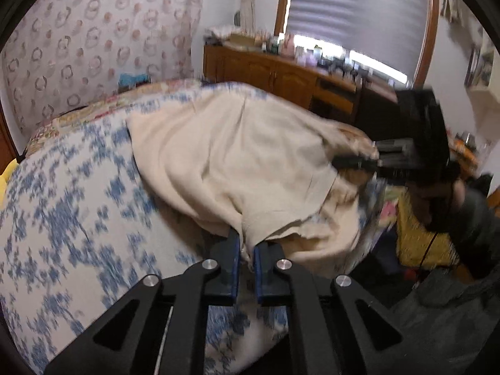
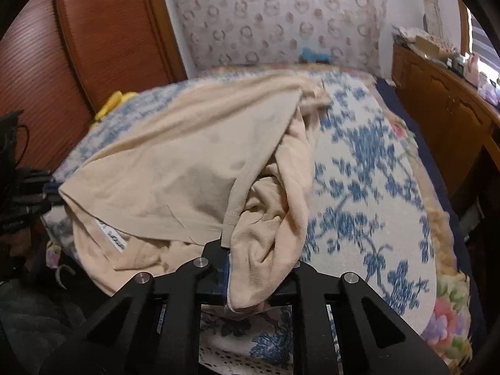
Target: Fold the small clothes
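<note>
- Beige garment (image 1: 237, 162) lies rumpled on the blue-flowered bedspread (image 1: 72, 206).
- Left gripper (image 1: 247, 268) pinches its near edge.
- Right gripper (image 2: 250, 275) clamps another bunched edge.

We are in a home bedroom: a bed (image 2: 359, 162) with flowered cover, a big pillow (image 2: 275, 15), a cluttered wooden dresser (image 1: 275, 72).

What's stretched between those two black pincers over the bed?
The beige garment spans the whole stretch: the left gripper pinches one edge, the right gripper another. Under it lies the blue-flowered bedspread. The left wrist view shows both.
</note>
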`<action>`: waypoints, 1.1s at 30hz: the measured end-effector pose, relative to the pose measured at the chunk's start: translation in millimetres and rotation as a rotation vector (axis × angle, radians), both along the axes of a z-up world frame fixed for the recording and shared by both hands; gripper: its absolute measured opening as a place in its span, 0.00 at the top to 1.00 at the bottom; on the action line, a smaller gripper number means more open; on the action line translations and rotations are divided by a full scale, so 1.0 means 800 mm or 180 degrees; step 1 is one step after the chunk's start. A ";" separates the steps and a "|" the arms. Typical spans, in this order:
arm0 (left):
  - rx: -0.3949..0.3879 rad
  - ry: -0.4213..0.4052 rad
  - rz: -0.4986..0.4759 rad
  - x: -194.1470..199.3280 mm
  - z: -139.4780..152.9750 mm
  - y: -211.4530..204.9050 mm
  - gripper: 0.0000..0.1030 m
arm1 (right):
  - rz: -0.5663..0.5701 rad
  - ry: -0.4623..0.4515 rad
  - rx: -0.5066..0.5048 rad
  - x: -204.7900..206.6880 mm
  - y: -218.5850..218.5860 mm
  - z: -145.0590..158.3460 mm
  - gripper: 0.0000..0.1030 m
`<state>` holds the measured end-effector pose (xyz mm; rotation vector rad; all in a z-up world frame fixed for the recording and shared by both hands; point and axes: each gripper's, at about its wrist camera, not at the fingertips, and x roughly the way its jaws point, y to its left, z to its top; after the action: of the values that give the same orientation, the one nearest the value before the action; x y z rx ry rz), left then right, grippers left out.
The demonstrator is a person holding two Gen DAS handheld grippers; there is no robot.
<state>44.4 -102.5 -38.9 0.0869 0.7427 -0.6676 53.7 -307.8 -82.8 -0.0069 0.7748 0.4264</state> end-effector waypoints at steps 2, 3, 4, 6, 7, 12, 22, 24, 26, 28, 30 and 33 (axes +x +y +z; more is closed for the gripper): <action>-0.0088 -0.0087 0.0028 0.012 0.018 0.006 0.96 | 0.0019 -0.0089 0.0108 0.004 -0.004 0.019 0.88; -0.0166 -0.0132 0.0057 0.026 0.031 0.010 0.96 | 0.0027 -0.0139 0.0169 0.011 -0.007 0.032 0.88; -0.0209 -0.0156 0.0076 0.035 0.038 0.012 0.96 | 0.0035 -0.0173 0.0198 0.016 -0.008 0.041 0.88; -0.0295 -0.0222 0.0136 0.065 0.056 0.016 0.96 | 0.0052 -0.0254 0.0227 0.034 -0.009 0.061 0.88; -0.0327 -0.0243 0.0187 0.081 0.062 0.018 0.96 | 0.0064 -0.0297 0.0234 0.046 -0.009 0.072 0.88; -0.0316 -0.0220 0.0437 0.176 0.072 0.027 0.96 | 0.0029 -0.0272 0.0329 0.127 -0.013 0.099 0.88; -0.0092 0.0058 0.0653 0.284 0.028 0.038 0.74 | 0.0005 0.0086 0.0216 0.262 -0.004 0.068 0.84; -0.0091 0.0043 0.0665 0.292 0.026 0.047 0.62 | 0.0028 0.0100 0.0159 0.274 -0.003 0.063 0.81; -0.0113 0.0036 0.0673 0.294 0.027 0.056 0.55 | 0.0037 0.0093 0.0105 0.282 -0.001 0.062 0.76; -0.0084 0.0055 0.0608 0.292 0.023 0.060 0.47 | 0.0053 0.0073 0.0014 0.291 -0.001 0.067 0.73; -0.0039 0.0075 0.0548 0.284 0.014 0.063 0.44 | 0.0019 -0.0009 -0.0070 0.294 -0.003 0.074 0.66; -0.0014 0.0212 0.0460 0.272 -0.006 0.066 0.42 | -0.0031 -0.0117 -0.0196 0.289 -0.012 0.083 0.52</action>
<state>261.6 -50.1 -43.5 0.0070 0.8035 -0.5363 285.0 -317.2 -16.5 -0.0681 0.7513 0.3921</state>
